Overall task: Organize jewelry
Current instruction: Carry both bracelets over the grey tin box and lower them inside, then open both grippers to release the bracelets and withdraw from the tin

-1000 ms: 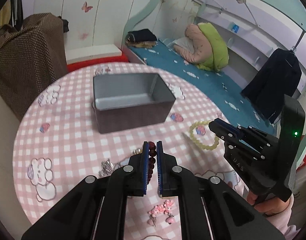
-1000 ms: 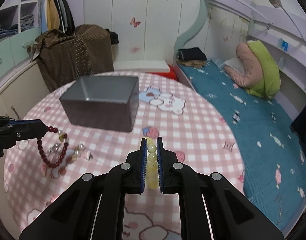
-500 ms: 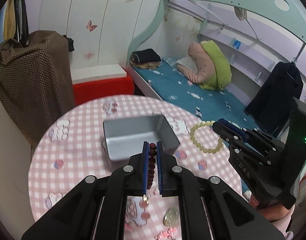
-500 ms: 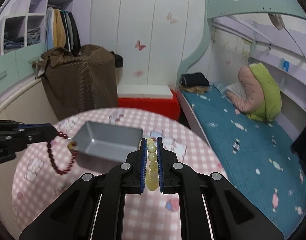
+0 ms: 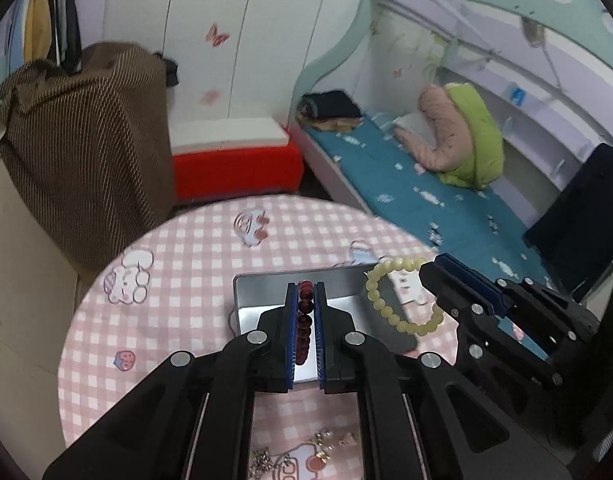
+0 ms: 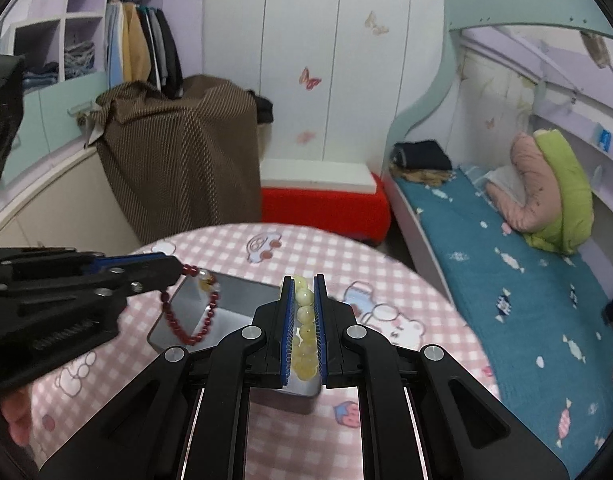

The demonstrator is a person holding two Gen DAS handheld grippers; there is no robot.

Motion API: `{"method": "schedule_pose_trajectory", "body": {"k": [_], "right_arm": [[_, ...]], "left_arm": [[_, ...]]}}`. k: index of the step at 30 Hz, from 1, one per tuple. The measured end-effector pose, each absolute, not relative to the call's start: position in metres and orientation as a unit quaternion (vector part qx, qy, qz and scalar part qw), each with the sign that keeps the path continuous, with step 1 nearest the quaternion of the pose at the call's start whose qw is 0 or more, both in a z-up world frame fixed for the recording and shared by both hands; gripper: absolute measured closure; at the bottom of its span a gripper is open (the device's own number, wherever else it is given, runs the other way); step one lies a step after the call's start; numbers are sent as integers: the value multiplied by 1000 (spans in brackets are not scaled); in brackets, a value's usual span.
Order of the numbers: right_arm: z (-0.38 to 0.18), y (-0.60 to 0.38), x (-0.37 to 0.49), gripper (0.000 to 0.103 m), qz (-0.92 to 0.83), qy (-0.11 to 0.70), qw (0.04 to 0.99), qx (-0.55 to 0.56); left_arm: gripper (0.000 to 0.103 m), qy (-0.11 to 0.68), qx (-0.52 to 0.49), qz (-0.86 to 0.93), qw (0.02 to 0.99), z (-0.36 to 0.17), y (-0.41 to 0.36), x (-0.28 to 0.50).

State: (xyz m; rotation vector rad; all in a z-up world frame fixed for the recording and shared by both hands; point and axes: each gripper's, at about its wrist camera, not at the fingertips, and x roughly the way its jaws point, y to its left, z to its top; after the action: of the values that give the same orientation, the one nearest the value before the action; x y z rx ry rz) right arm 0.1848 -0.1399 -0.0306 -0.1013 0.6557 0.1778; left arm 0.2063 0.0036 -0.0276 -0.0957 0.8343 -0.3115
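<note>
- Both grippers have risen from the table since a second ago, each carrying a bracelet up and across to the grey metal box [image 5: 338, 312], which sat well ahead of them then and now lies directly beneath.
- Left gripper [image 5: 305, 304]: jaws narrow, clamped on the dark red bead bracelet [image 6: 194, 320]. In the right wrist view the strand hangs as a free loop from the jaw tips at 9 o'clock, dangling over the box's open mouth.
- Right gripper [image 6: 304, 308]: jaws narrow, pinching the pale yellow bead bracelet [image 5: 402, 300]. In the left wrist view that loop hangs at 3 o'clock, over the box's right-hand rim.
- Each bracelet is gripped by a short run of beads, so the rest of the loop hangs clear below the jaws; that hold appears chosen so the strand will drop straight down when the jaws part.
- Pink checked table [image 5: 178, 288]: small loose pieces [image 5: 290, 456], seemingly silver and pink trinkets, lie at 6 o'clock in the left wrist view, not yet collected.
- Judged stage: the two bracelets are poised for release into the box. The red one looks well centred; the yellow one sits near the rim and may need to shift inward, or it could catch on the edge and slide outside.
- Bed [image 6: 506, 280], covered brown furniture [image 6: 178, 152] and the wardrobe stand behind, well apart from the work.
</note>
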Motion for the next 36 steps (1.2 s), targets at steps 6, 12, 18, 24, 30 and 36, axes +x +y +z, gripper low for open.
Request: {"method": "schedule_pose_trajectory", "body": {"k": [6, 12, 18, 24, 30, 36], "right_arm": [[-61, -129, 205, 93, 91, 357, 928, -52], [-86, -126, 220, 93, 96, 390, 914, -50], [-94, -129, 222, 91, 99, 400, 910, -44], [-90, -136, 220, 63, 87, 403, 910, -40], [-75, -149, 211, 34, 47, 375, 925, -42], [-67, -160, 205, 34, 37, 370, 927, -37]], "left_arm": [[97, 439, -49, -131, 888, -59, 4, 227], [97, 454, -47, -136, 879, -74, -2, 234], [96, 457, -33, -128, 880, -78, -7, 235], [87, 456, -23, -111, 883, -76, -5, 232], [73, 452, -36, -106, 885, -69, 2, 228], [59, 442, -23, -94, 892, -61, -4, 219]]}}
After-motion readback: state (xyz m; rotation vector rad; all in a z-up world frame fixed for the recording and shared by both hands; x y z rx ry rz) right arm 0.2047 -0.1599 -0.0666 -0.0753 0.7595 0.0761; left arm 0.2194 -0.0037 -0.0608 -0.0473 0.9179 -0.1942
